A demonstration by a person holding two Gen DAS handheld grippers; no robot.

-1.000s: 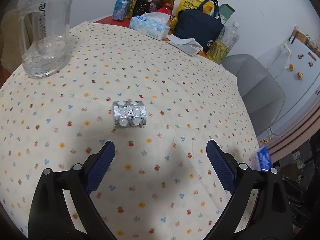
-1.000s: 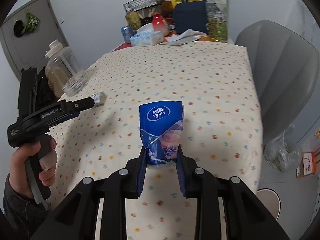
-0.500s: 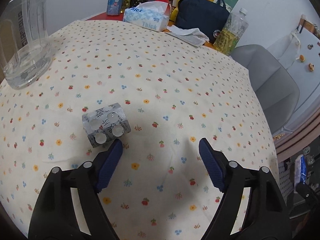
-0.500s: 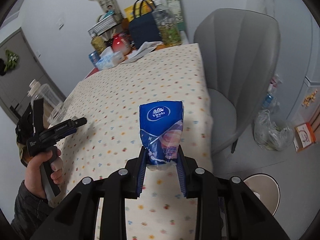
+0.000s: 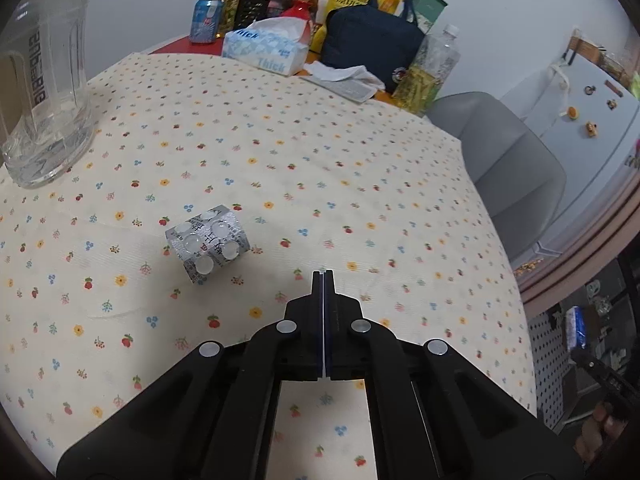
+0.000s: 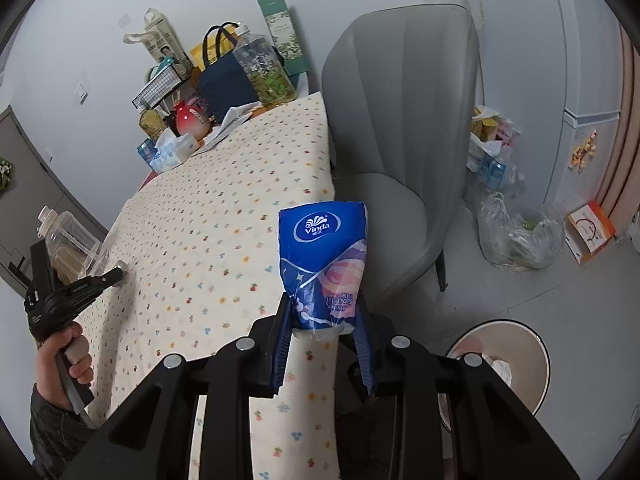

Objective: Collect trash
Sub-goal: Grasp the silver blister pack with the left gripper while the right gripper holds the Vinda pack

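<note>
Vinda tissue packet [image 6: 322, 264]: blue wrapper, pinched at its lower end between the fingers of the right gripper [image 6: 324, 346]; it stands upright above the near right corner of the table, past the table edge toward the floor side.
Blister pack [image 5: 207, 243]: curled foil pill sheet lying on the flowered tablecloth [image 5: 360, 184], left of and just beyond the tip of the left gripper [image 5: 322, 276]; apart from it, not held.
Left tongs: pressed together with nothing between them, hovering low over the cloth.
Right tongs: clamped on the packet, gripping only the crumpled bottom, so the hold looks shallow.
Waste bin [image 6: 538, 354]: pale round bin on the floor at near right, below and right of the held packet; crumpled white paper shows inside.
Step in hand: most likely carrying the packet to the bin for release.
Doing it well: bring the packet over the bin's mouth, lower it before parting the fingers, and keep it upright so the light wrapper falls straight rather than drifting onto the rim.
Risk: a light, empty-looking wrapper may cling to a pad or flutter aside; the grey chair [image 6: 404, 152] and the clear plastic bag [image 6: 516, 236] stand near.
Next for the left: spread the fingers wide, then straddle the blister pack across its curl.
Leave alone: clear jug [image 5: 42, 92], tissue box [image 5: 266, 48], navy bag [image 5: 370, 46] at the far side.
</note>
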